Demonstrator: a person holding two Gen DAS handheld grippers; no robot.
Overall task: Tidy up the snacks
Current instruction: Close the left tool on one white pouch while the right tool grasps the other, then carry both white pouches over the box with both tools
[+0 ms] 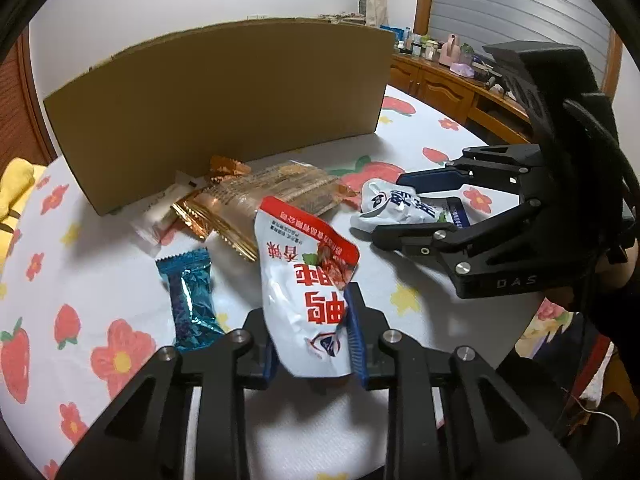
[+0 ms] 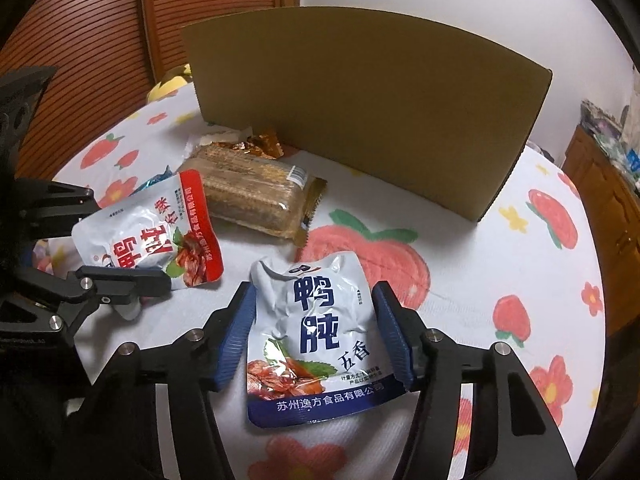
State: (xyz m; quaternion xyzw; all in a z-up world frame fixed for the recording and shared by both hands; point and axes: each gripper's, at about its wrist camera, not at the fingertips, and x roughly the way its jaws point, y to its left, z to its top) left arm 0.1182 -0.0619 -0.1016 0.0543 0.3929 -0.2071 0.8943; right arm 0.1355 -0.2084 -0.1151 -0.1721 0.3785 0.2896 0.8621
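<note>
My left gripper (image 1: 312, 340) clamped on red-trimmed duck pouch (image 1: 308, 280), bottom edge only, pouch standing up off strawberry tablecloth (image 1: 100, 280). Risk: slick foil slips out if I swing fast.

My right gripper (image 2: 316, 332) apart, straddling blue-trimmed duck pouch (image 2: 316, 336) lying flat; pads not pressing. Risk: closing crumples pouch or snags cloth.

Cardboard box (image 2: 360, 100) behind; wafer pack (image 2: 252, 192) near.

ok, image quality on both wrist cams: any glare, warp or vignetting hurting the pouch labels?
Left wrist view: fisheye bows the brown cardboard box, corners vignetted black, red-banded white foil pouch creased with mild sheen, print readable. Right wrist view: blue-banded white foil pouch sharp, small glare spots on wrinkles; lighting soft, shadows faint.
</note>
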